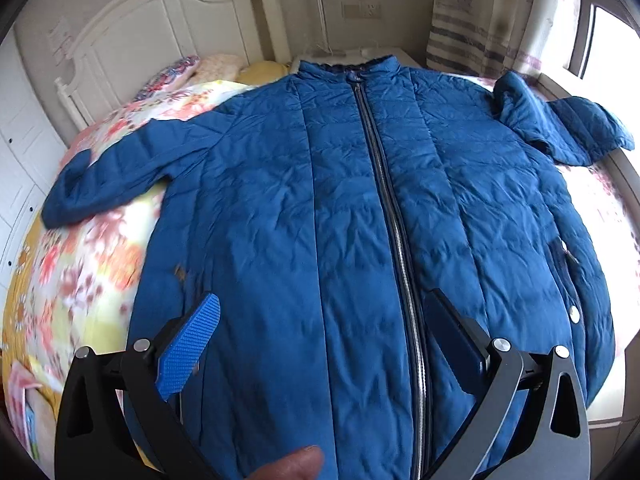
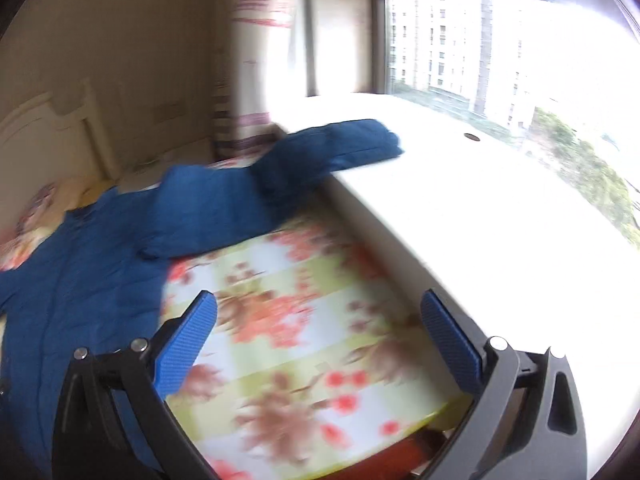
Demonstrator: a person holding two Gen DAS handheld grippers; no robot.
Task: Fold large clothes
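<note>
A large blue quilted jacket (image 1: 340, 200) lies face up and zipped on the flowered bedspread (image 1: 92, 264), collar toward the headboard. One sleeve (image 1: 112, 172) stretches out to the left; the other sleeve (image 1: 560, 124) is bunched at the right edge. My left gripper (image 1: 320, 308) hovers open above the jacket's lower front, straddling the zipper (image 1: 400, 248). In the right wrist view my right gripper (image 2: 320, 308) stands open over bare bedspread (image 2: 300, 340), to the right of the jacket (image 2: 100, 264). The jacket's sleeve (image 2: 332, 148) drapes up onto the white sill. That view is blurred.
A white headboard (image 1: 160, 28) and pillows (image 1: 180, 72) lie at the far end. A wide white window sill (image 2: 460, 200) borders the bed's right side, with a curtain (image 1: 480, 20) and window (image 2: 500, 52) behind. A fingertip (image 1: 296, 464) shows at the bottom of the left wrist view.
</note>
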